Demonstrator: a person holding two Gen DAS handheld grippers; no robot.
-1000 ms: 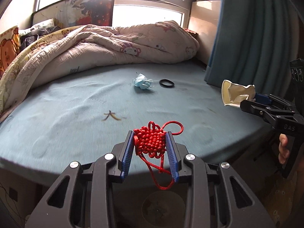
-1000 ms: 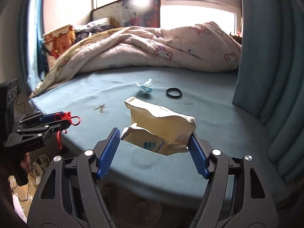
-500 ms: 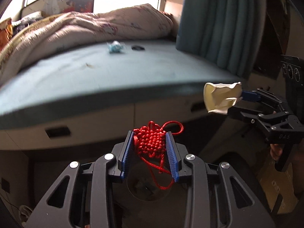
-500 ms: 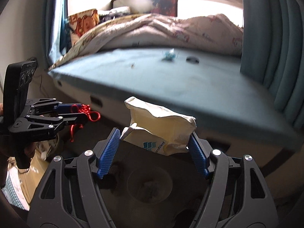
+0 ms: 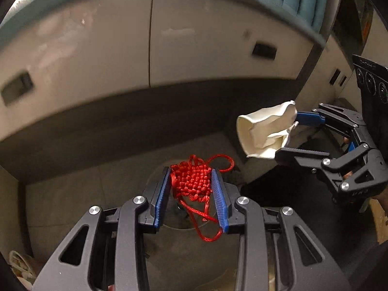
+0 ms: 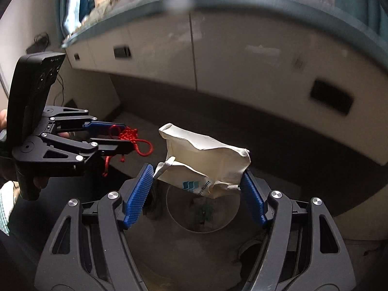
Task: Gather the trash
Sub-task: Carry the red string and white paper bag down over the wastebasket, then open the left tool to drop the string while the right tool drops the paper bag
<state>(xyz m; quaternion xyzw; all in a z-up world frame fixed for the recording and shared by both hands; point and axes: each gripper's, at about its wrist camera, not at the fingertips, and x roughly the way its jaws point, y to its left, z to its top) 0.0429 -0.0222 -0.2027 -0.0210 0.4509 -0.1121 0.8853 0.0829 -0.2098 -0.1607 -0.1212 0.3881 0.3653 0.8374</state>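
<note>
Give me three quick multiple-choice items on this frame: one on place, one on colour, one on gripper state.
1. What lies below both grippers?
A. a round bin on the floor
B. the bed top
C. a desk

2. What colour is the knotted cord?
A. blue
B. red
C. black

3. What is the right gripper doing?
A. hanging open and empty
B. clamping a crumpled cream paper bag
C. holding the cord

Key: 1 A, the round bin shows on the floor under the fingers, in front of the bed base. 2 B, the knotted cord in the left gripper is red. 3 B, the paper bag sits pressed between the pads of the right gripper.
</note>
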